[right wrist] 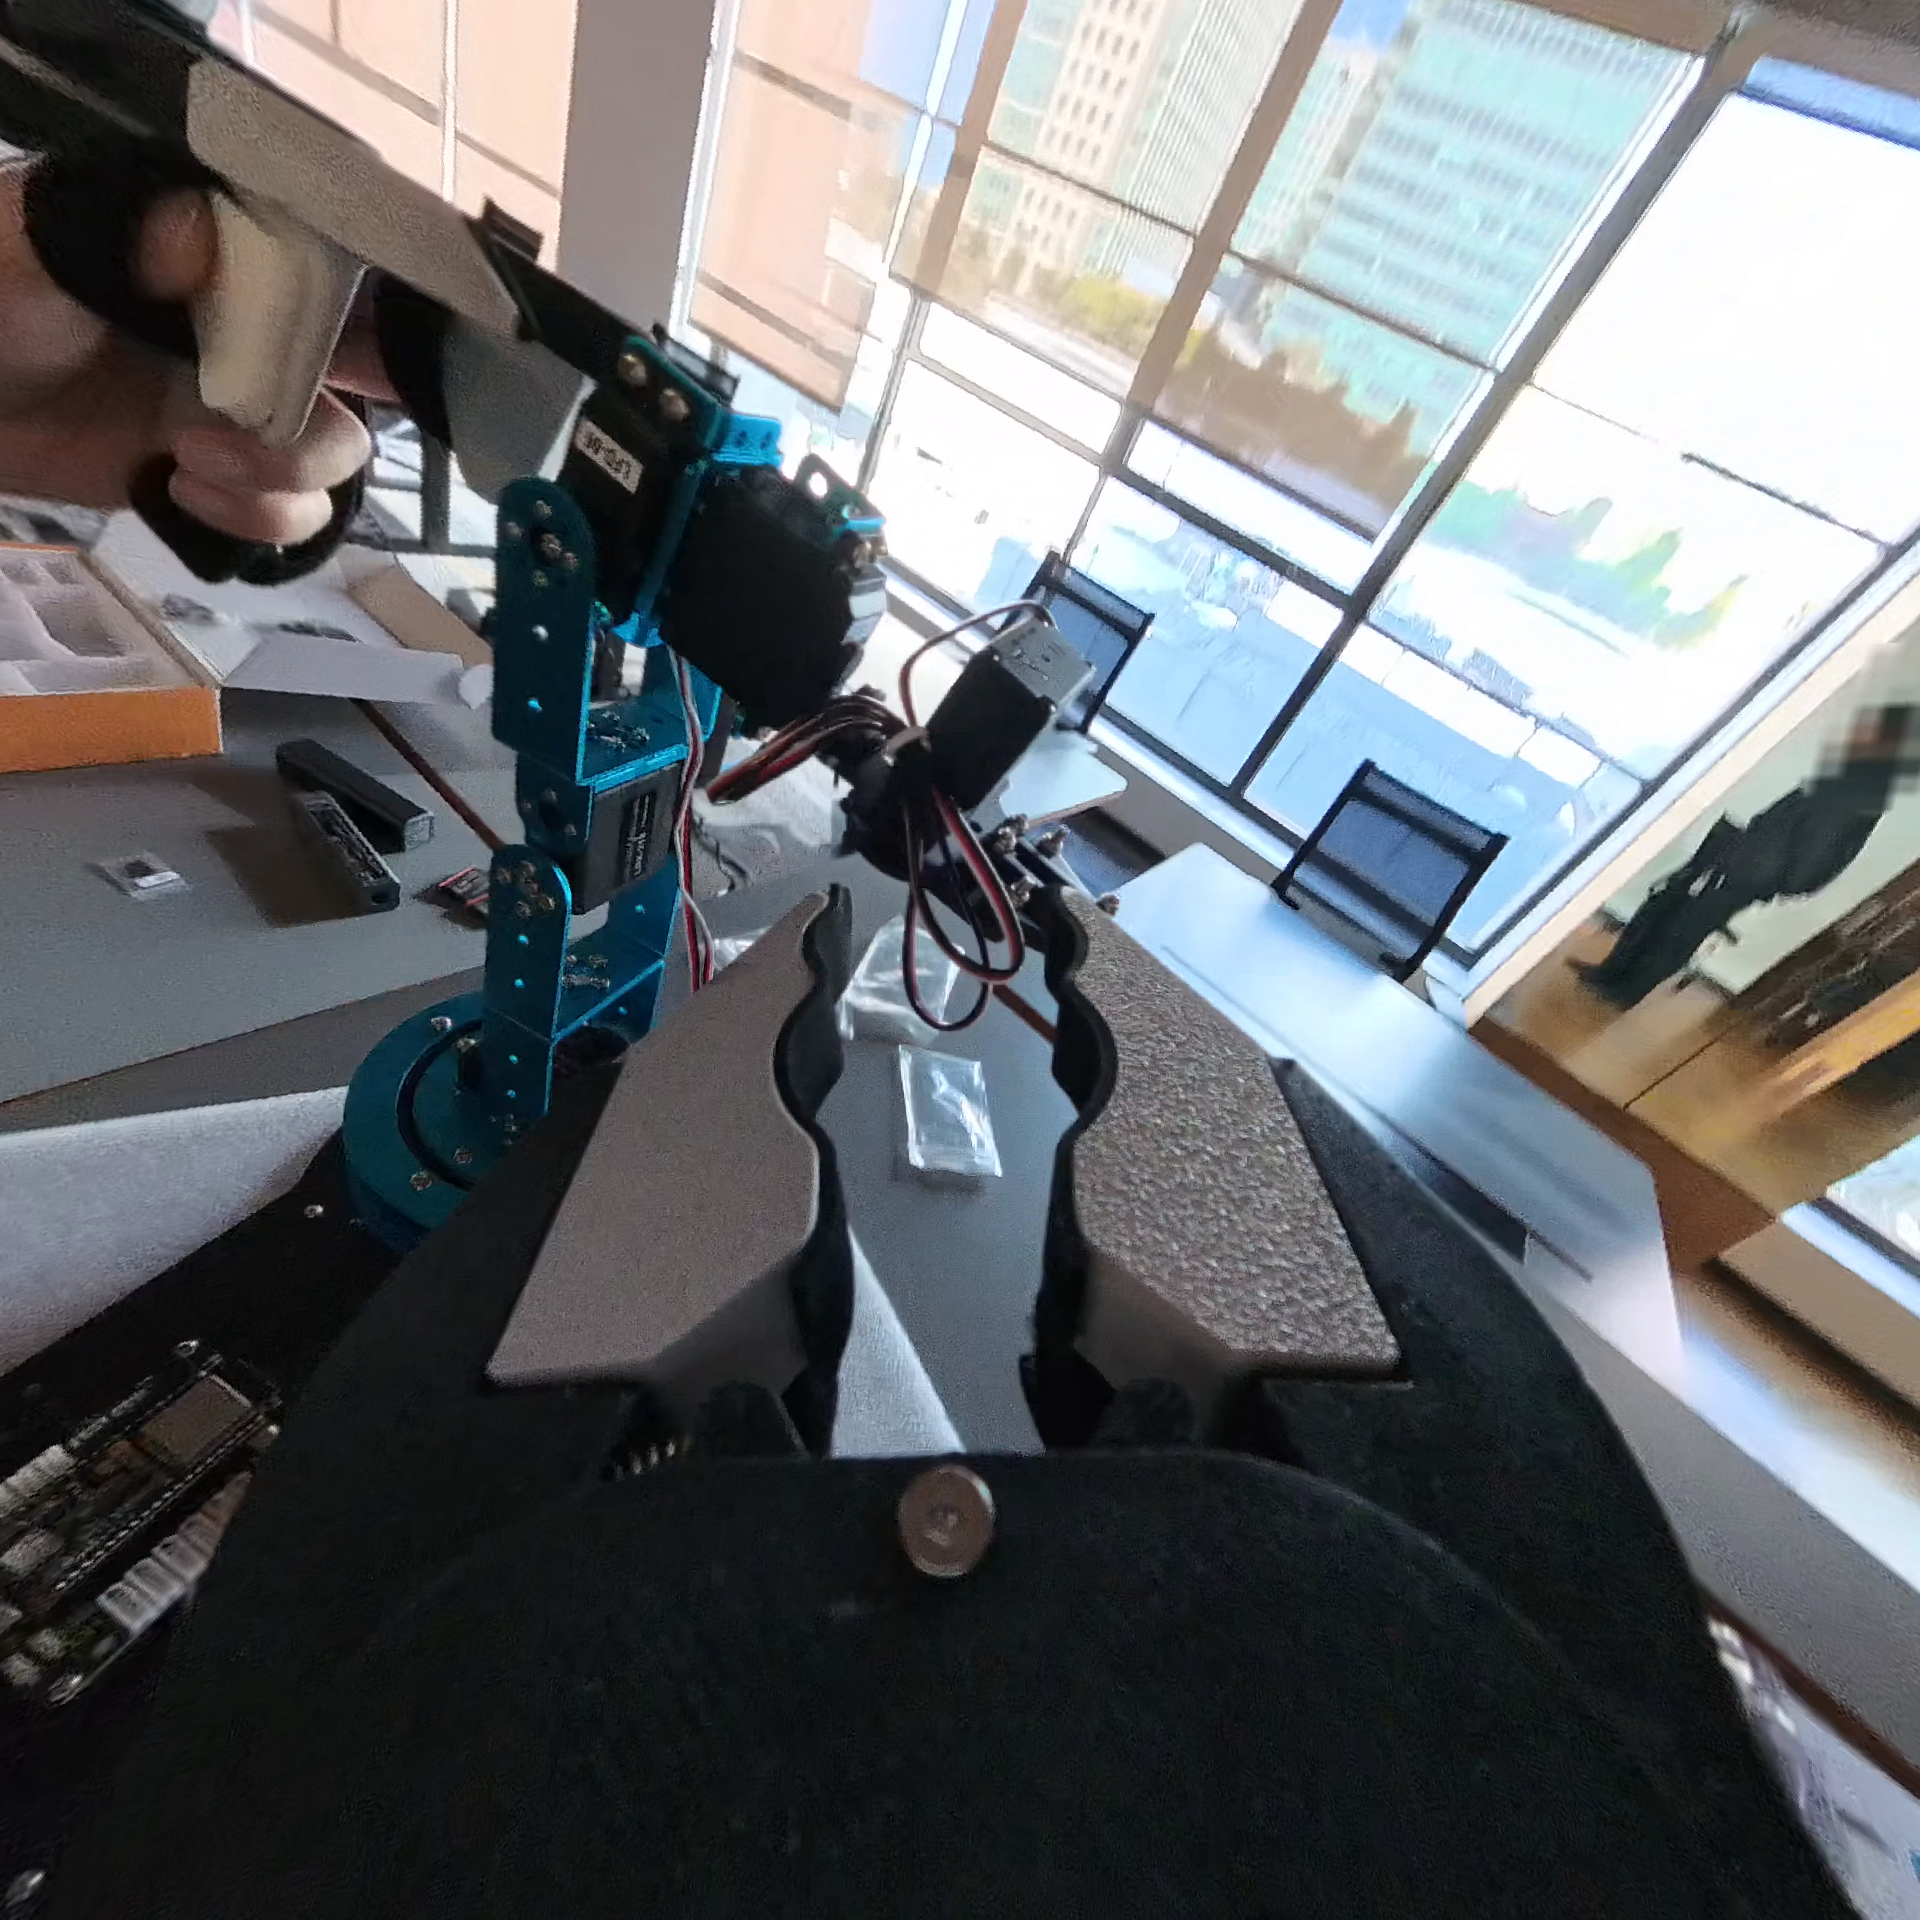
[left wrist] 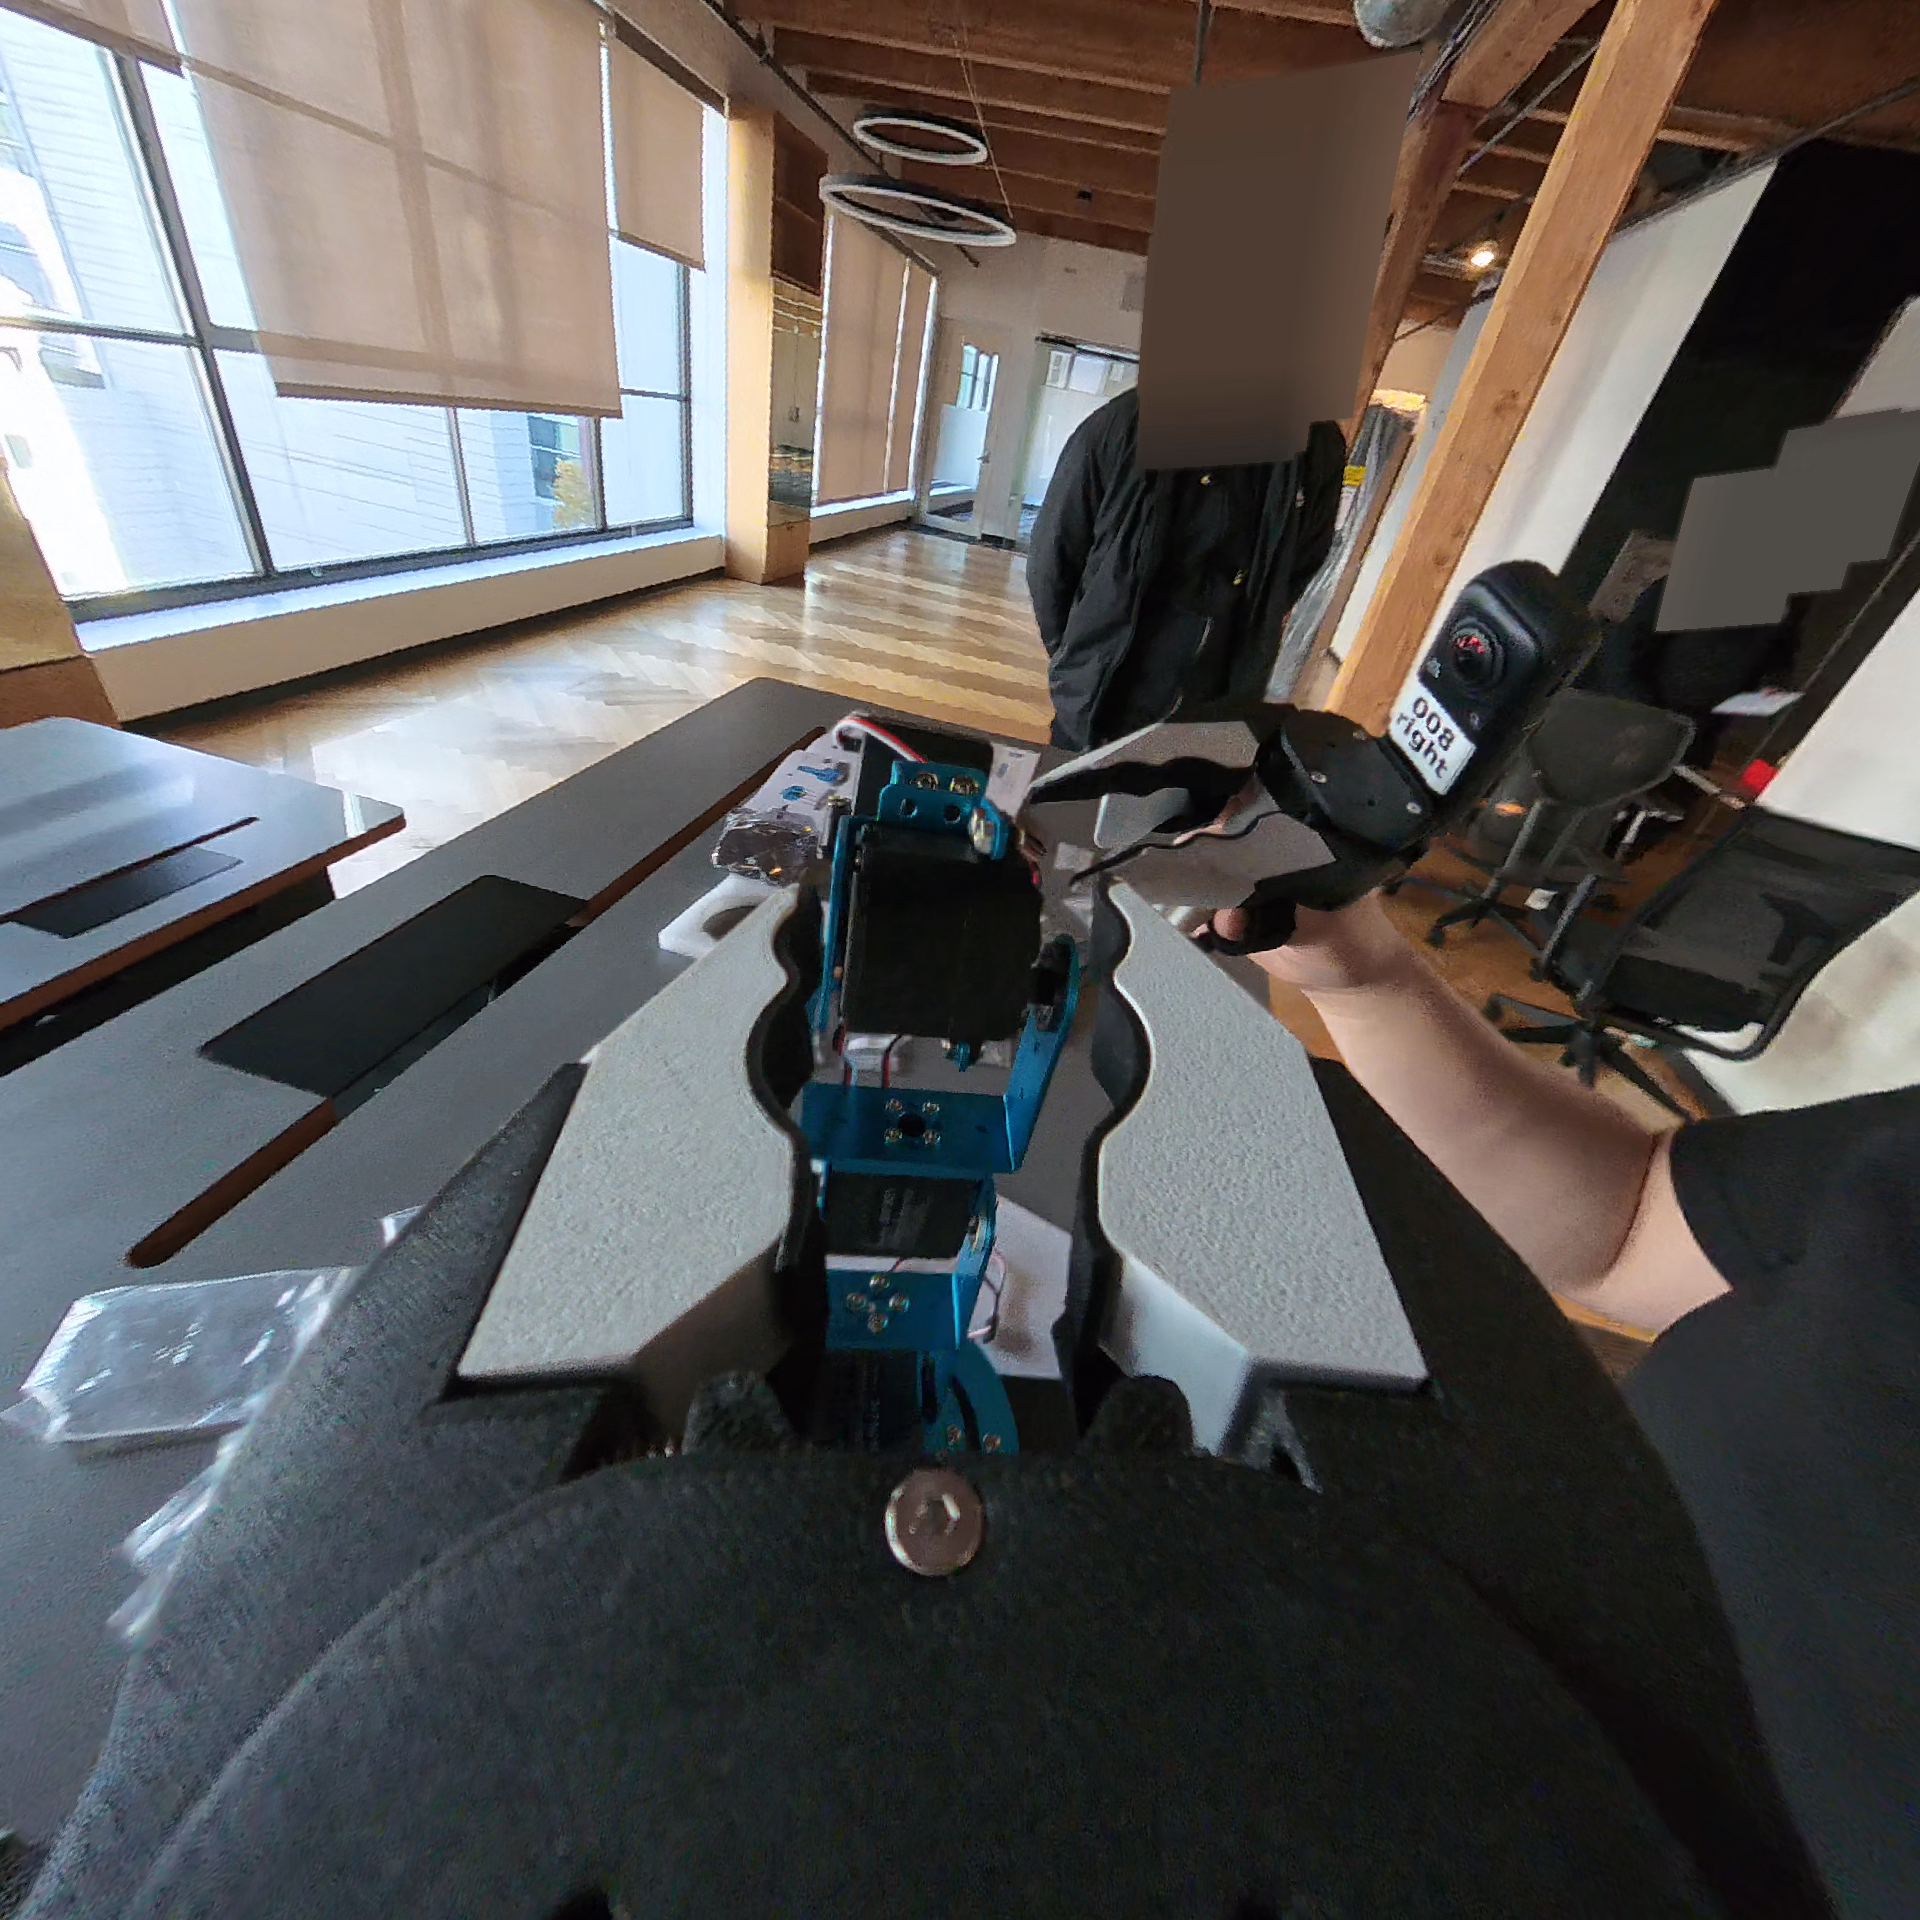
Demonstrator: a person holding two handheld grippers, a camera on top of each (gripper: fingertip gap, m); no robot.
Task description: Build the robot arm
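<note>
A small blue metal robot arm (left wrist: 904, 1132) with black servos stands upright on the dark table (left wrist: 260, 1174). My left gripper (left wrist: 945, 914) is shut on its upper black servo (left wrist: 935, 935), one grey finger on each side. In the right wrist view the same arm (right wrist: 540, 644) rises from a round blue base (right wrist: 416, 1101), with the left gripper (right wrist: 540, 301) clamped at its top. My right gripper (right wrist: 945, 914) is open. The arm's red, black and white wires (right wrist: 916, 935) hang between its fingertips, just below the arm's small claw end (right wrist: 997, 717). The right gripper also shows in the left wrist view (left wrist: 1081, 821), beside the arm's top.
An orange box (right wrist: 104, 717), black bars (right wrist: 353, 800), a circuit board (right wrist: 94, 1496) and small clear bags (right wrist: 945, 1112) lie on the table. Another clear bag (left wrist: 177, 1361) lies at the left. A person in a black jacket (left wrist: 1164, 582) stands beyond the table, by a wooden post (left wrist: 1507, 343). Tip to tip, the grippers are about 15 cm apart.
</note>
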